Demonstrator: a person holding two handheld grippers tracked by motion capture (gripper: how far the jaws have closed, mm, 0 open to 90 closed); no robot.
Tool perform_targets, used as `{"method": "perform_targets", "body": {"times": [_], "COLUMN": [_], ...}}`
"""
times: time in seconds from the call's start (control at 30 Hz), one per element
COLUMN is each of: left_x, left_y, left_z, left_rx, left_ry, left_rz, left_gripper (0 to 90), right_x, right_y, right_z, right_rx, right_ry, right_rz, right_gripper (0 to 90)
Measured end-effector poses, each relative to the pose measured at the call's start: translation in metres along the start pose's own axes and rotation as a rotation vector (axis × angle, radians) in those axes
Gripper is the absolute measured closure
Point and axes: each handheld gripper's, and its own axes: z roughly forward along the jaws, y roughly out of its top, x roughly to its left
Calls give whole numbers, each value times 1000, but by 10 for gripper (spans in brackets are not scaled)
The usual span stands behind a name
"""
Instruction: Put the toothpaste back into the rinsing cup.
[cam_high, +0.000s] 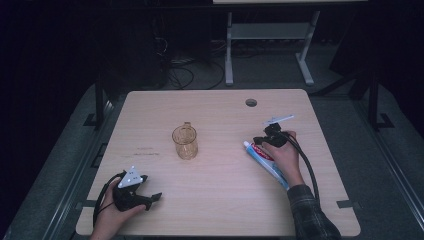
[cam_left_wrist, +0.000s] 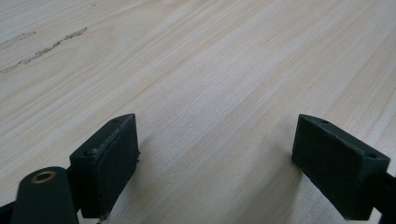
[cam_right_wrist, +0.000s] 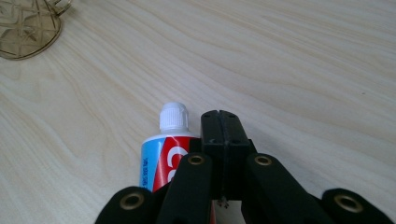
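Observation:
A toothpaste tube (cam_high: 258, 153) with a white cap lies on the wooden table (cam_high: 220, 200) at the right, cap toward the far left. My right gripper (cam_high: 270, 135) hovers just over its cap end, jaws shut against each other with nothing between them. In the right gripper view the tube (cam_right_wrist: 163, 156) lies beside and below the right gripper (cam_right_wrist: 220, 116), on its left. A clear amber glass mug (cam_high: 185, 142) stands upright at the table's middle; its edge (cam_right_wrist: 25, 28) is in the corner of that view. My left gripper (cam_high: 150, 199) rests at the front left, open (cam_left_wrist: 215, 154) over bare wood.
A round cable hole (cam_high: 251, 102) sits near the table's far edge. Beyond the table stand a white desk frame (cam_high: 229, 55) and loose cables (cam_high: 175, 72) on the dark floor. Faint scratch marks (cam_left_wrist: 42, 49) cross the wood ahead of the left gripper.

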Motion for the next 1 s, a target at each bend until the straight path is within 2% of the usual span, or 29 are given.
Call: {"method": "perform_targets", "body": {"times": [0.53,1.0], "left_x": [0,-1], "left_y": [0,0], "left_z": [0,0], "left_rx": [1,2], "left_ry": [-1,-3], "left_rz": [1,2], "left_gripper": [138,138], "right_x": [22,47], "right_y": [4,1], "right_z": [5,8], "right_rx": [33,75], "right_ry": [40,77], "right_rz": [-49,-101], "right_gripper": [900,900]}}
